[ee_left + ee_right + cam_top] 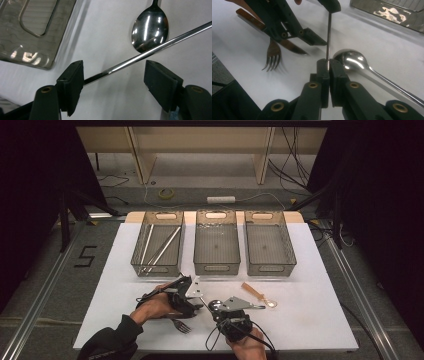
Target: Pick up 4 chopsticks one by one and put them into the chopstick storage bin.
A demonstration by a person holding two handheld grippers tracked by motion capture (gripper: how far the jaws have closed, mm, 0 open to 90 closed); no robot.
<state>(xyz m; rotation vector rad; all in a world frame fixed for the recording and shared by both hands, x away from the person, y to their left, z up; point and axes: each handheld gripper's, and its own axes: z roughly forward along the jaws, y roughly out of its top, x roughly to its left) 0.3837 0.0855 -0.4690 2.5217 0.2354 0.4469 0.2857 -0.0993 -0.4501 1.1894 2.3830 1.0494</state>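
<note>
A thin metal rod (150, 51) runs slanted across the gap of my left gripper (113, 75), whose jaws stand wide apart on either side of it; the rod's lower part passes behind one pad. My right gripper (328, 63) is shut on the rod (328, 37) at its near end, holding it just above the white table. A steel spoon (352, 61) lies on the table beside the right jaws, its bowl (150, 28) just past the rod. In the high view both grippers, left (200, 299) and right (218, 309), meet near the table's front middle.
Three clear bins (216, 267) stand in a row at the back; the left bin (140, 262) holds several metal rods. A fork (181, 325) and a wooden-handled knife (292, 47) lie by my left hand. A wooden-handled spoon (257, 295) lies to the right.
</note>
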